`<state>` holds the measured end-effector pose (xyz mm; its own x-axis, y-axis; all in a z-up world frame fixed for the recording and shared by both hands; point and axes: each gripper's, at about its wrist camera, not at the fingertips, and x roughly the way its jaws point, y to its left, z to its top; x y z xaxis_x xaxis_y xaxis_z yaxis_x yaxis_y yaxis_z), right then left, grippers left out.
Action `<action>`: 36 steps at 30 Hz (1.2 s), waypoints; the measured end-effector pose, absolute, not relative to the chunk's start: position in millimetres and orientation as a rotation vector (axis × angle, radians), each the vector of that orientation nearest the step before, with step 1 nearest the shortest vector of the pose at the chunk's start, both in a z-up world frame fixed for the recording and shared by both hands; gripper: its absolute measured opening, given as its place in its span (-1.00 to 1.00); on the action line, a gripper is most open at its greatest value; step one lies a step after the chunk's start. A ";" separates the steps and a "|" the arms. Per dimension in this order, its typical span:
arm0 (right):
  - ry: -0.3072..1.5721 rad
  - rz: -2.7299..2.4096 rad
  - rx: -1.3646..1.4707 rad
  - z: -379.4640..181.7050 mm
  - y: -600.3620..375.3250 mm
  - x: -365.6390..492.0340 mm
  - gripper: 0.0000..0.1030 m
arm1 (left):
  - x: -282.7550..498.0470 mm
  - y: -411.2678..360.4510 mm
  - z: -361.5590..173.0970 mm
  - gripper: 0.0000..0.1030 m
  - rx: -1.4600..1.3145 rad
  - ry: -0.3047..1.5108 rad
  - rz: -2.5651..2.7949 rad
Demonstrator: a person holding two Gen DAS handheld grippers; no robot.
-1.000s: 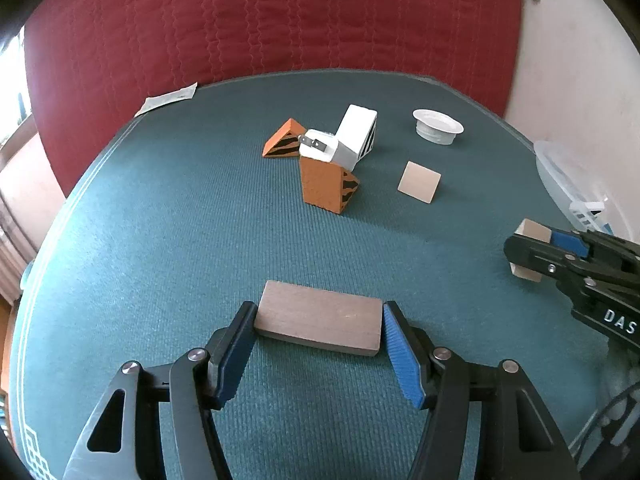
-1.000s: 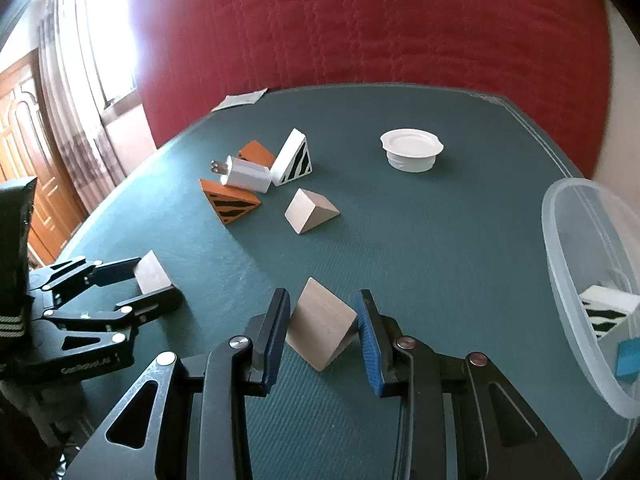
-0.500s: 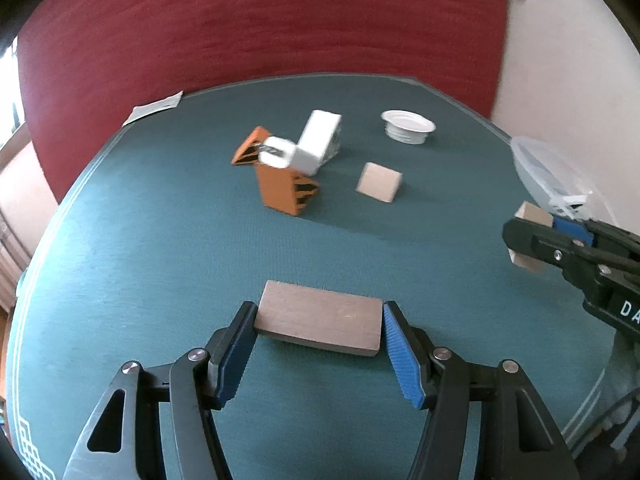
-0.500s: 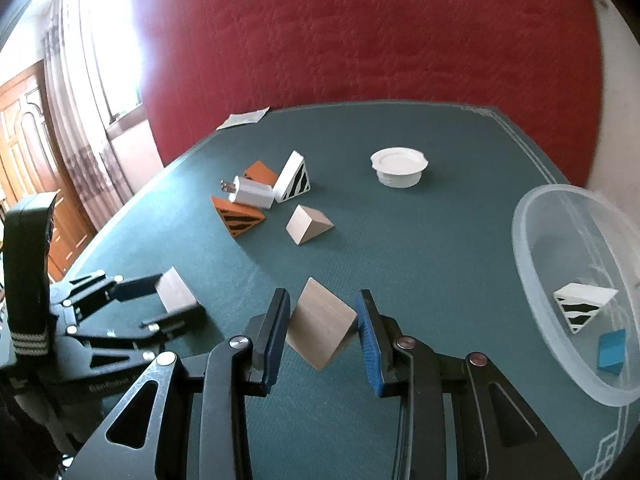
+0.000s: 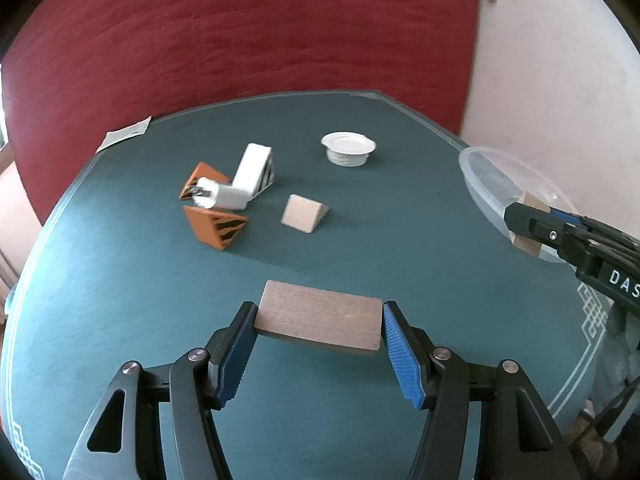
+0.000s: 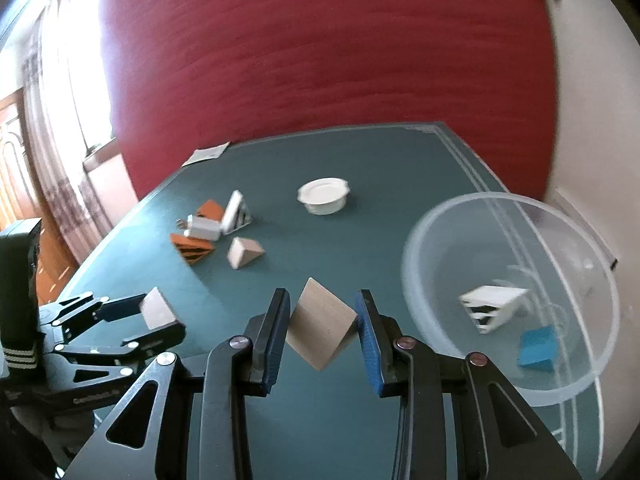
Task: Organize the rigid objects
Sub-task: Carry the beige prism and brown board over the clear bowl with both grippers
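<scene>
- The left gripper (image 5: 319,334) has its jaws pinching a flat brown wooden block (image 5: 319,322) by its short ends, held above the green surface (image 5: 120,280)
- The right gripper (image 6: 323,322) has its jaws pressed on a pale wooden wedge (image 6: 320,322) (tilted on a corner), beside the clear plastic bowl (image 6: 440,216)
- In the bowl lie a striped white wedge (image 6: 494,306) and a blue block (image 6: 538,348)
- Orange striped wedges (image 5: 214,226), a white charger (image 5: 224,196) and a white lid (image 5: 348,148) sit farther back on the surface

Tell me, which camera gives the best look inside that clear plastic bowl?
The right wrist view. It looks down into the clear bowl, showing a white striped block and a blue block inside. The left wrist view catches only the bowl's rim at the table's edge, partly hidden by the right gripper.
</scene>
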<state>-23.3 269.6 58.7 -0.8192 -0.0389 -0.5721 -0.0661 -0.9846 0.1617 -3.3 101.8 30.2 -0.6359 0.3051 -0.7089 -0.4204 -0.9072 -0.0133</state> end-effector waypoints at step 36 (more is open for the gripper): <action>0.492 2.671 -0.708 56.0 390.9 23.1 -0.19 | -5.1 231.0 67.0 0.27 -0.909 0.356 2.363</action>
<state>23.1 390.9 56.0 -0.8207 0.2266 -0.5245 -0.3986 -0.8848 0.2414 -5.1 231.0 67.0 -0.6021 0.4192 -0.6796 -0.6007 -0.7985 0.0396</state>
